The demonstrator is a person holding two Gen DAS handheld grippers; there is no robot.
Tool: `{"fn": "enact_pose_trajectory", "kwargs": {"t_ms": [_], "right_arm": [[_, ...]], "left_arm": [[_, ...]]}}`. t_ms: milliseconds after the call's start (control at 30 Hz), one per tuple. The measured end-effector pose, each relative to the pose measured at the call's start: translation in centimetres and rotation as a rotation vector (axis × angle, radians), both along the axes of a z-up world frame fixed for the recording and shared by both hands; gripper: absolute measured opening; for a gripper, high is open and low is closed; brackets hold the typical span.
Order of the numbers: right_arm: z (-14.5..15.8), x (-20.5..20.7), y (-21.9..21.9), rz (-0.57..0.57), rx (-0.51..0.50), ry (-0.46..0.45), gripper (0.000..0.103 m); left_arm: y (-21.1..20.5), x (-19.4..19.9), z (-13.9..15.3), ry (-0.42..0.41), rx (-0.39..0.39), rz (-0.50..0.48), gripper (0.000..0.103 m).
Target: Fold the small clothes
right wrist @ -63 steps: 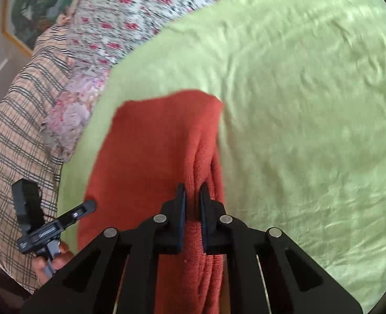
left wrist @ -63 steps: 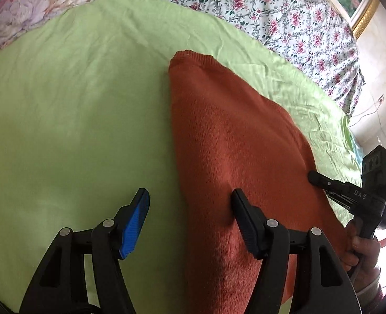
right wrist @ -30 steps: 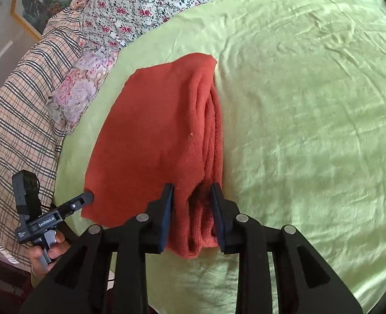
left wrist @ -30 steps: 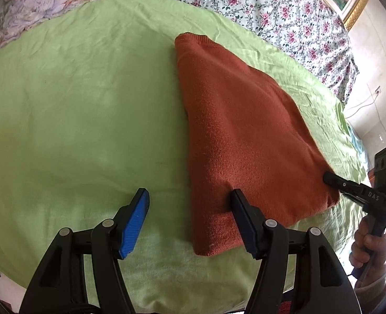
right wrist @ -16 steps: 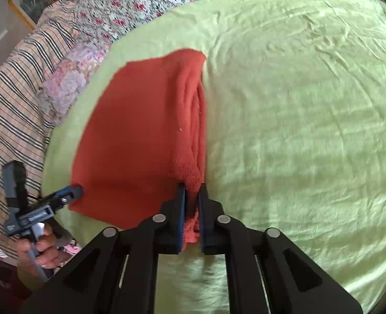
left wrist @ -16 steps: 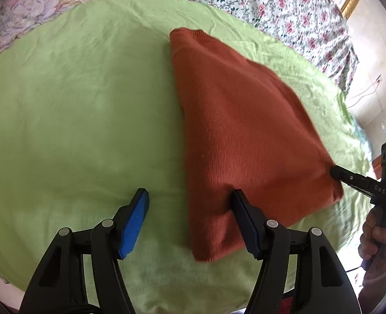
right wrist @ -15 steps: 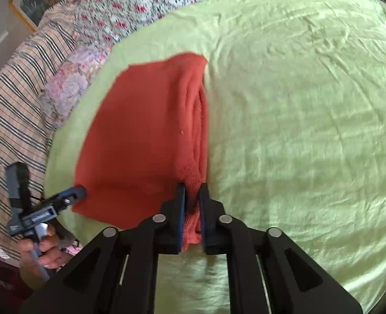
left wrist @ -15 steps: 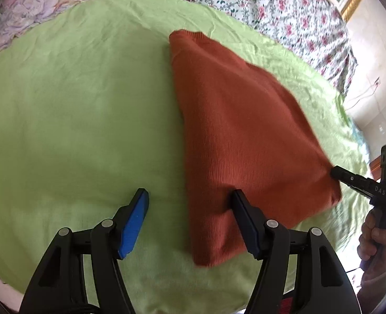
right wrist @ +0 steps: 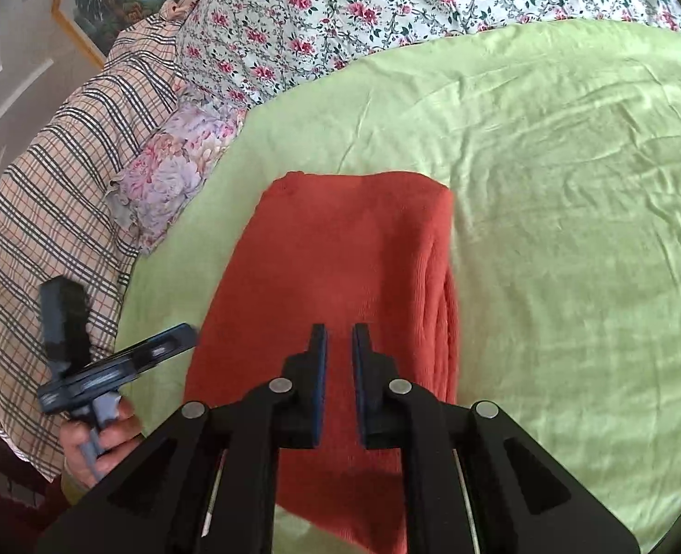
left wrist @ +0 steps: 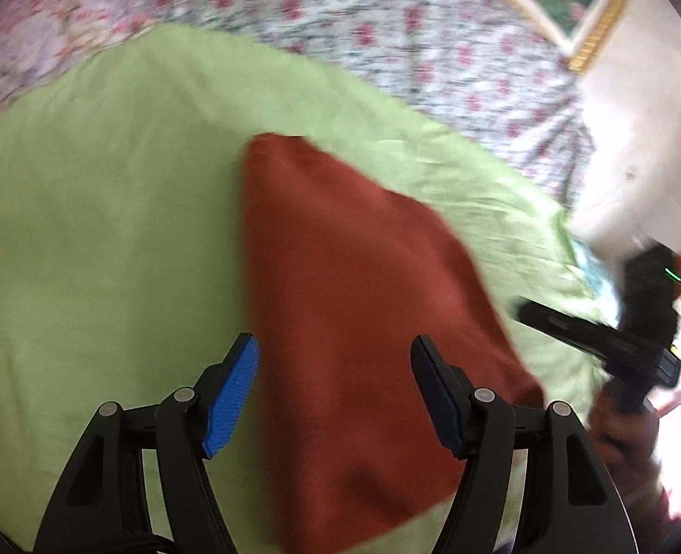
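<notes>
Tools hover over sweater (right wrist: pixel 340 267): left tool (left wrist: pixel 335 388) wide apart, right tool (right wrist: pixel 339 360) slightly parted.

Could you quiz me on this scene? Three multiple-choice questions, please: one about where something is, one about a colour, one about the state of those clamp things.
1. Where does the folded garment lie?
A. on the green sheet
B. on the striped blanket
C. on the floor

2. What colour is the garment?
A. navy blue
B. rust orange
C. white

3. How does the left gripper stand?
A. shut on the garment
B. shut on the sheet
C. open, holding nothing

Answers:
1. A: the green sheet shows around the garment's sides and far edge, and the striped blanket is off to the side.
2. B: both views show it rust orange.
3. C: its jaws stand wide apart with the garment lying flat below them. The right gripper has a narrow gap and grips nothing either.
</notes>
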State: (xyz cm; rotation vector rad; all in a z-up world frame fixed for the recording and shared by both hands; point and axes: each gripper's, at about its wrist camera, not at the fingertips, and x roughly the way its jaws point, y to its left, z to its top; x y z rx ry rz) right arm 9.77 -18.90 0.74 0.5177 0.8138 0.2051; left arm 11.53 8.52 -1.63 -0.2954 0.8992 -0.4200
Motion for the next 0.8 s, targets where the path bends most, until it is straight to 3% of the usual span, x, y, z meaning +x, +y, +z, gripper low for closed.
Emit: {"fn": "enact_pose_trajectory", "kwargs": {"t_ms": [233,400,500,567,600,700,733,800], "right_arm": [[-1.0,3.7,-1.2,-0.024,-0.014,0.024,0.012],[-0.5,4.8,-2.2,-0.062,-0.035,0.008,0.012],[-0.8,5.4,-1.4,0.007,-0.025,0.014,0.012],[-2.3,6.3,-1.4,-0.020,-0.081,0.094,0.011],[-2.9,6.7,-1.7,-0.036,-0.096,0.114,0.006],[-5.7,8.2,-3.9,-0.073,-0.026,0.151,0.000],[-6.0,8.4,-4.4,-0.083,0.020,0.147,0.000],[-5.2,8.1,-4.4,-0.094,0.016,0.131,0.000]], "left_arm": [[-1.5,-1.2,-0.9,-0.008,0.009,-0.084,0.068],[-1.8,-3.1,-0.8,-0.034,-0.076,-0.157,0.068],[-2.5,-2.8,-3.0,0.017,-0.041,-0.184,0.067],[-2.8,-2.6,-3.9,0.011,-0.043,-0.188,0.066],[-3.1,-2.7,-4.0,0.007,-0.034,-0.189,0.066],[-4.7,-2.8,-3.6,-0.006,0.038,-0.185,0.070],[-5.0,-3.0,-3.3,-0.008,0.055,-0.183,0.070],[-4.9,-3.3,-3.2,-0.009,0.044,-0.183,0.070]]}}
